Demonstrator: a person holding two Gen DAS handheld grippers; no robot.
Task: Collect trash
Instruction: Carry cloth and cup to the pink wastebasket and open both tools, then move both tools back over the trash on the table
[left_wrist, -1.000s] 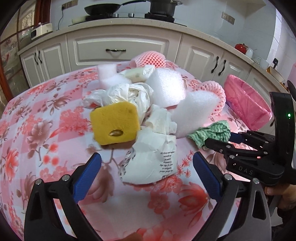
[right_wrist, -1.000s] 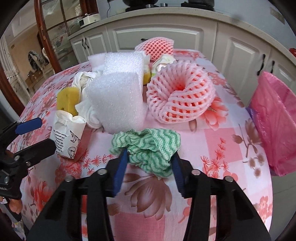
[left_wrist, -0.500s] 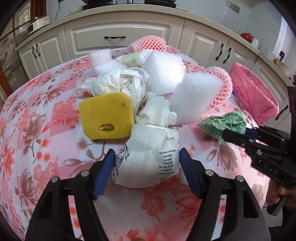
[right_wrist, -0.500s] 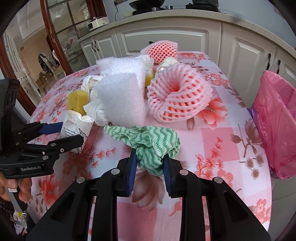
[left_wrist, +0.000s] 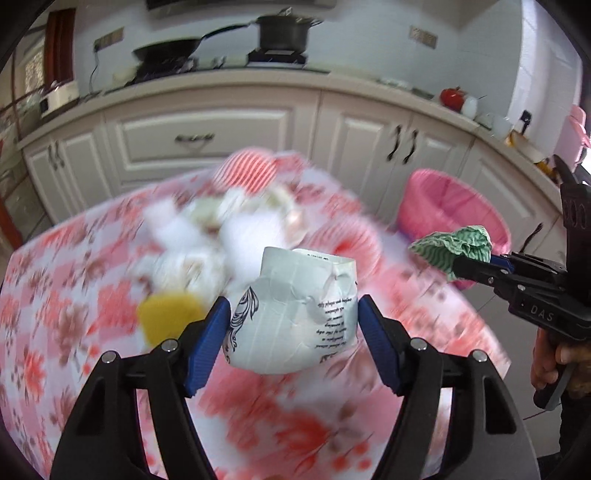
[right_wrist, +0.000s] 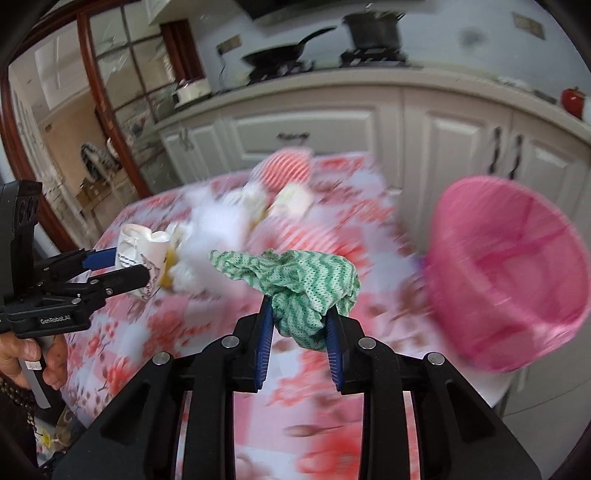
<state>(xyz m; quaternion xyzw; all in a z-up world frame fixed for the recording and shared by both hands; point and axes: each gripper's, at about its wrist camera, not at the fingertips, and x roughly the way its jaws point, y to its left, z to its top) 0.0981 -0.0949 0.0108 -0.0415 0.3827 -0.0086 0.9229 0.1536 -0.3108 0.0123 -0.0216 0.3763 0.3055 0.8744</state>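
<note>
The left gripper (left_wrist: 293, 325) is clamped on a crumpled white paper cup (left_wrist: 295, 314), its blue pads pressing the cup's two sides; the jaws closed onto it within the last second. The cup hangs above the floral tablecloth (left_wrist: 66, 332), clear of the pile. In the right wrist view the same gripper (right_wrist: 122, 267) shows at the left edge, cup (right_wrist: 138, 247) between its fingers, a hand (right_wrist: 22, 358) around its grip.

The right gripper (right_wrist: 300, 325) is pinched tight on a green wavy-striped rag (right_wrist: 295, 284), which bunches up over the pads and trails to the left. The rag is off the table too. From the left wrist view this gripper (left_wrist: 476, 267) reaches in from the right with the rag (left_wrist: 456, 245) at its tip, in front of the bin's mouth.

Just beyond the cup lies the blurred trash pile: a yellow sponge (left_wrist: 166, 319) nearest, then white foam and crumpled plastic (left_wrist: 192, 240), then a pink foam net (left_wrist: 247, 171) at the table's far edge. Motion blur hides their finer shapes.

A bin with a pink bag (right_wrist: 506, 273) stands off the table's right side, its mouth open; nothing lies between it and the rag.

Farthest back run white cabinets (left_wrist: 207, 136) under a counter with a pan (left_wrist: 166, 50), a pot (left_wrist: 282, 31) and a red kettle (left_wrist: 452, 98). A glazed wooden door (right_wrist: 122, 85) stands at the left.
</note>
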